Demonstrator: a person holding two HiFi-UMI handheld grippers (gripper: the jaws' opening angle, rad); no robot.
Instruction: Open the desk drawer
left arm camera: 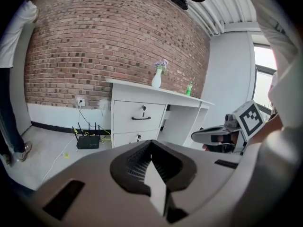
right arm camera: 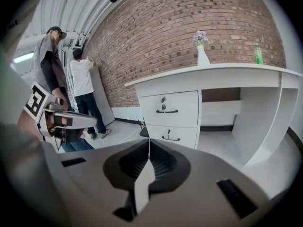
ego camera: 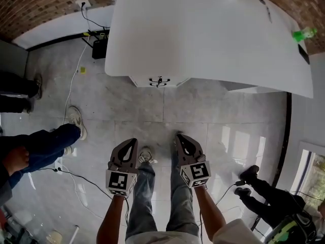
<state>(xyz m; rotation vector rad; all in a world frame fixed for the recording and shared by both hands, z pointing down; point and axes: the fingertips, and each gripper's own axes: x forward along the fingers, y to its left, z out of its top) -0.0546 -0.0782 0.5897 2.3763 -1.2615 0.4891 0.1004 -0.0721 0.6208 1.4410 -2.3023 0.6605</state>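
Note:
The white desk (ego camera: 203,29) stands ahead of me across the tiled floor. Its drawer stack shows in the head view only as a narrow front edge (ego camera: 159,81). In the left gripper view the upper drawer (left arm camera: 140,114) has a dark handle (left arm camera: 141,118) and a lock, and a lower drawer (left arm camera: 132,137) sits beneath it. The right gripper view shows the same upper drawer (right arm camera: 168,107) and lower drawer (right arm camera: 171,135). My left gripper (ego camera: 132,142) and right gripper (ego camera: 180,136) hang side by side above my legs, far short of the desk. Both are shut with nothing between the jaws (left arm camera: 150,143) (right arm camera: 149,143).
A white vase (left arm camera: 157,78) with flowers and a green bottle (left arm camera: 190,88) stand on the desk. A black router (ego camera: 99,49) and cables lie on the floor left of the desk. A person's legs (ego camera: 45,144) are at my left, another person (ego camera: 269,192) at my right.

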